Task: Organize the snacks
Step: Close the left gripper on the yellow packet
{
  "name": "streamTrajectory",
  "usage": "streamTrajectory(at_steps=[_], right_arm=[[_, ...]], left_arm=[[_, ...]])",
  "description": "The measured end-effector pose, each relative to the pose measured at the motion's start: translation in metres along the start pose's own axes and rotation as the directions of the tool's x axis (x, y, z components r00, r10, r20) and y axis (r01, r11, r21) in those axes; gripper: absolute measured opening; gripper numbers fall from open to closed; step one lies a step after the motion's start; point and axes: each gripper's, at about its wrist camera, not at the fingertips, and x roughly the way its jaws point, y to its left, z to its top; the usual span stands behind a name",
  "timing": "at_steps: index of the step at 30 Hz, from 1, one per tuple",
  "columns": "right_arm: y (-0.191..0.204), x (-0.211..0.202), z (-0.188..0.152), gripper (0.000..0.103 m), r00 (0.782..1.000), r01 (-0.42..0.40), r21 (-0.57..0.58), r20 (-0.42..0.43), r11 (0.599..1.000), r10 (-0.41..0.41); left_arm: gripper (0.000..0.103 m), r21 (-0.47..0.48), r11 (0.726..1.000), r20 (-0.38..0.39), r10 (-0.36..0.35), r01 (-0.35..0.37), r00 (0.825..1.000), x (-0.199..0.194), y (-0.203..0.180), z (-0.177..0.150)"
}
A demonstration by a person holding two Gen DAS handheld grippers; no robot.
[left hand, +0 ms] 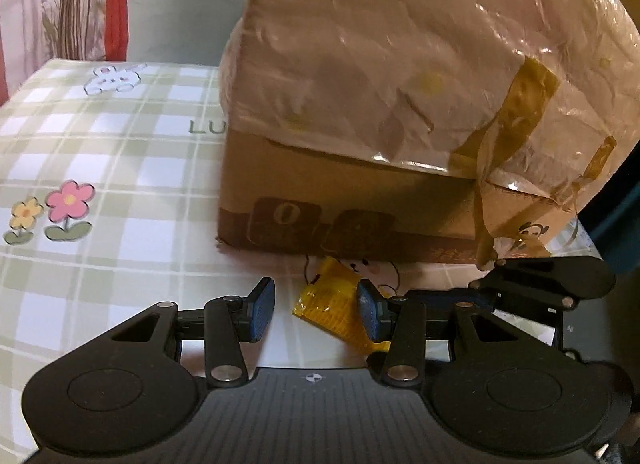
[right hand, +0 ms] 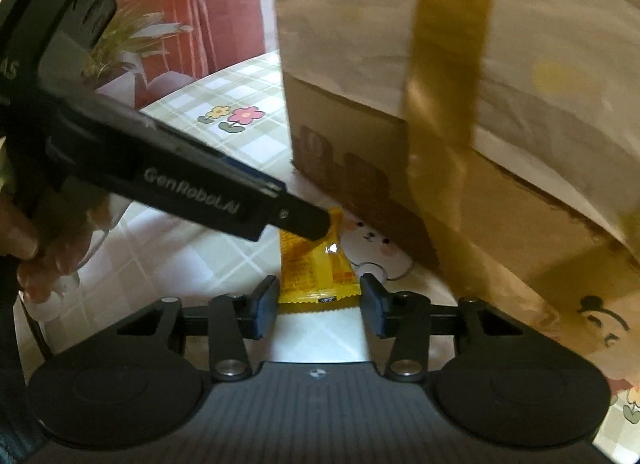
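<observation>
Yellow foil snack sachet (right hand: 316, 264), flat and oblong, lies on the green-checked cloth surface (left hand: 120, 168) just in front of the tape-patched cardboard box (left hand: 360, 192), close to the box's lower edge.

Right fingers (right hand: 318, 306): partly open, straddling the sachet's near crimped end. Pads sit close on either side but I cannot confirm they press on it; nothing is lifted. Left fingers (left hand: 316, 310): partly open, one pad over the sachet's edge, the other clear of it on bare cloth. Holding nothing.

Orientation: in the right wrist view the sachet's long axis runs straight away from my right fingers toward the box, far end pointing at the box base. In the left wrist view it lies oblique, so my two tools approach it from different angles.

Risks, my judgement:
- Both tools crowd one small packet; the left tool's tip already hangs over the sachet's far end in the right view. Collision likely.
- Foil is slick and thin; a pinch on the crimp alone may slip.
- Pushing forward could slide it against or under the box, or snag the loose brown tape strip (right hand: 444, 76).
</observation>
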Motion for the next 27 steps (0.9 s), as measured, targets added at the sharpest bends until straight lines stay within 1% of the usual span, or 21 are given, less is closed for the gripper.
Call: streamTrajectory(at_steps=[3, 6, 11, 16, 18, 20, 22, 27], right_arm=[[-0.005, -0.001, -0.001, 0.047, 1.0, 0.001, 0.014, 0.006, 1.0, -0.001], [-0.002, 0.002, 0.002, 0.048, 1.0, 0.01, -0.004, 0.004, 1.0, -0.01], [0.002, 0.003, 0.002, 0.049, 1.0, 0.022, -0.021, 0.005, 1.0, -0.022], [0.001, 0.003, 0.001, 0.049, 1.0, 0.03, -0.006, 0.004, 1.0, -0.03], [0.001, 0.002, 0.0, 0.049, 1.0, 0.028, -0.007, 0.007, 1.0, -0.028], [-0.001, 0.002, 0.0, 0.045, 1.0, 0.014, -0.002, 0.012, 1.0, -0.014], [-0.003, 0.0, -0.001, 0.044, 1.0, 0.0, 0.001, 0.015, 1.0, 0.0], [-0.005, -0.003, -0.002, 0.042, 0.999, -0.027, 0.005, 0.018, 1.0, 0.027]], left_arm=[[0.047, 0.008, 1.0, 0.01, 0.001, -0.001, 1.0, 0.001, -0.001, -0.003], [0.047, -0.006, 1.0, 0.017, -0.01, 0.01, 1.0, -0.001, 0.001, -0.005], [0.047, 0.013, 1.0, 0.021, -0.024, 0.024, 0.999, -0.003, -0.005, -0.007], [0.047, 0.02, 0.999, 0.028, -0.027, 0.026, 0.999, -0.001, -0.012, -0.008], [0.04, 0.02, 1.0, 0.032, -0.024, 0.023, 0.999, -0.001, -0.014, -0.011], [0.036, -0.002, 1.0, 0.036, -0.023, 0.023, 0.999, -0.002, -0.016, -0.014], [0.034, -0.021, 1.0, 0.04, -0.019, 0.02, 0.999, -0.005, -0.018, -0.019], [0.028, -0.029, 1.0, 0.047, -0.007, 0.008, 0.999, -0.016, -0.023, -0.029]])
